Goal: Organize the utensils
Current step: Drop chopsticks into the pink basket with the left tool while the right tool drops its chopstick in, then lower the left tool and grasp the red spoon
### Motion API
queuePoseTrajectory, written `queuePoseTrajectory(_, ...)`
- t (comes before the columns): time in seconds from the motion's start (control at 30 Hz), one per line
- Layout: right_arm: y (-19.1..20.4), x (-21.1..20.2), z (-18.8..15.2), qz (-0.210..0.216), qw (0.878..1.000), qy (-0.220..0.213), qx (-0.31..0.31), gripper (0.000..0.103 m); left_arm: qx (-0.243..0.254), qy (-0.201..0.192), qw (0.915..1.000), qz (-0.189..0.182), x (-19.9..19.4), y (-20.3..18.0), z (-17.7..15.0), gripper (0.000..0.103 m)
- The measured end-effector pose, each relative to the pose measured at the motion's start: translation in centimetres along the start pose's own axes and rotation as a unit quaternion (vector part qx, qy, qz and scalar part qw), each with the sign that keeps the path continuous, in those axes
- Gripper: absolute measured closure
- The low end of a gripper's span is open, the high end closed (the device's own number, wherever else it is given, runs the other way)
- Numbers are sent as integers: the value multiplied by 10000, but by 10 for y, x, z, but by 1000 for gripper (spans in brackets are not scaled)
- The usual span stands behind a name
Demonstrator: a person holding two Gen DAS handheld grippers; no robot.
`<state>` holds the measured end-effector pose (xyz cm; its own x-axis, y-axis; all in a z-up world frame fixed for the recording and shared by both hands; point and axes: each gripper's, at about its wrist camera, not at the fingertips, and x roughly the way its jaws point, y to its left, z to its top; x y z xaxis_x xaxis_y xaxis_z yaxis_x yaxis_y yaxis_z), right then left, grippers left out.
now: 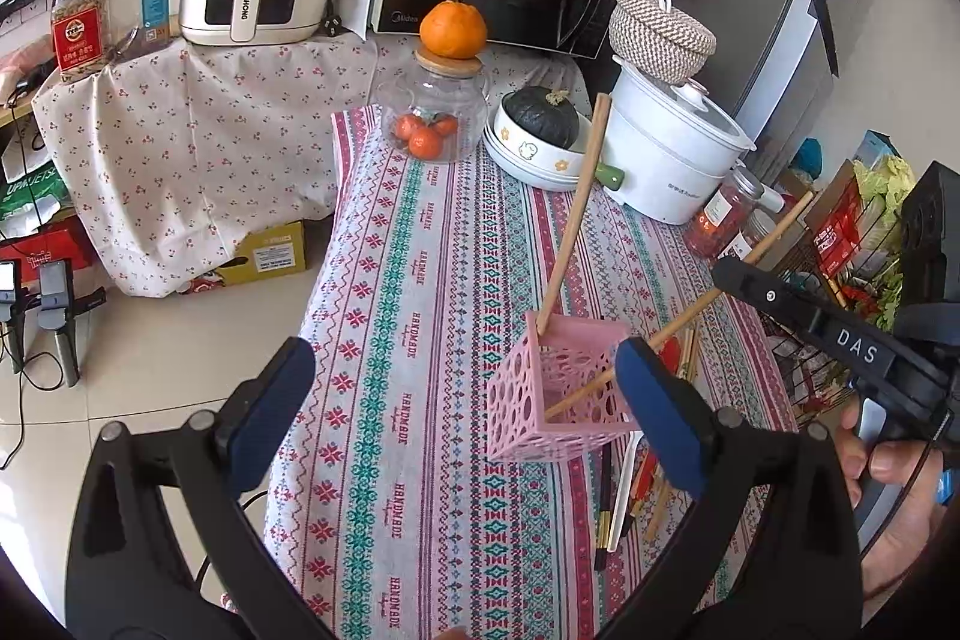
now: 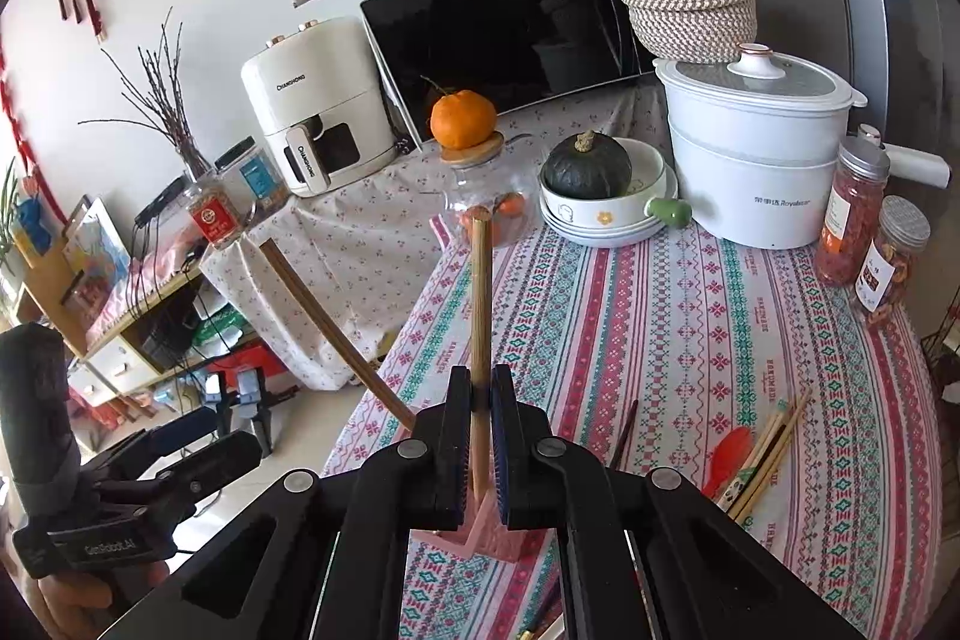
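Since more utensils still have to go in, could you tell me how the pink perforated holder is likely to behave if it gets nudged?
The pink holder looks light: thin, perforated walls. It may well tip, since a long chopstick leans far out above it. It would probably slide on the tablecloth.

The right claw [image 2: 480, 394] is clamped on a pale wooden chopstick [image 2: 480, 304], its lower end over the pink holder [image 2: 480, 526]. A darker chopstick [image 2: 336, 334] leans out leftward. The left claw [image 2: 180, 451] sits low left. Loose chopsticks [image 2: 768, 454] lie on the patterned tabletop [image 2: 720, 340].
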<state>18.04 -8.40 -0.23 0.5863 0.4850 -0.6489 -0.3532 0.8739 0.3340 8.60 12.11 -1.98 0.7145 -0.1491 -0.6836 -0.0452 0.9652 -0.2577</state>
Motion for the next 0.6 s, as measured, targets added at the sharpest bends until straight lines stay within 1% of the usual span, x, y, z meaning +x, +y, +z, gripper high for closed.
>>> queuePoseTrajectory(0.1, -3, 0, 2, 39, 10000, 10, 62, 94, 84, -33, 9999, 64, -1, -5, -2, 3)
queuePoseTrajectory(0.13, -5, -2, 4, 54, 9999, -2, 112, 87, 113, -41, 9999, 77, -1, -6, -2, 3)
queuePoseTrajectory(0.17, -7, -6, 5, 65, 9999, -23, 154, 83, 142, -39, 9999, 83, -1, -8, -3, 3)
queuePoseTrajectory(0.2, -10, -10, 7, 64, 9998, -63, 189, 70, 162, -31, 9998, 80, -2, -9, -4, 3)
queuePoseTrajectory(0.23, -13, -16, 8, 49, 9997, -123, 219, 54, 172, -16, 9998, 70, -2, -11, -5, 3)
queuePoseTrajectory(0.3, -19, -29, 8, -12, 9996, -188, 231, 41, 164, 26, 9999, 32, -3, -14, -6, 3)
queuePoseTrajectory(0.37, -27, -41, 7, -104, 9996, -187, 209, 36, 155, 93, 9998, -13, -3, -17, -8, 3)
queuePoseTrajectory(0.43, -39, -53, 4, -243, 9992, -184, 251, 24, 184, 169, 9997, -59, -3, -22, -11, 3)
queuePoseTrajectory(0.5, -52, -64, -2, -354, 9986, -157, 367, 18, 245, 240, 9993, -125, -4, -30, -15, 3)
queuePoseTrajectory(0.6, -74, -74, -14, -508, 9971, -72, 570, 15, 380, 275, 9986, -244, -8, -44, -22, 3)
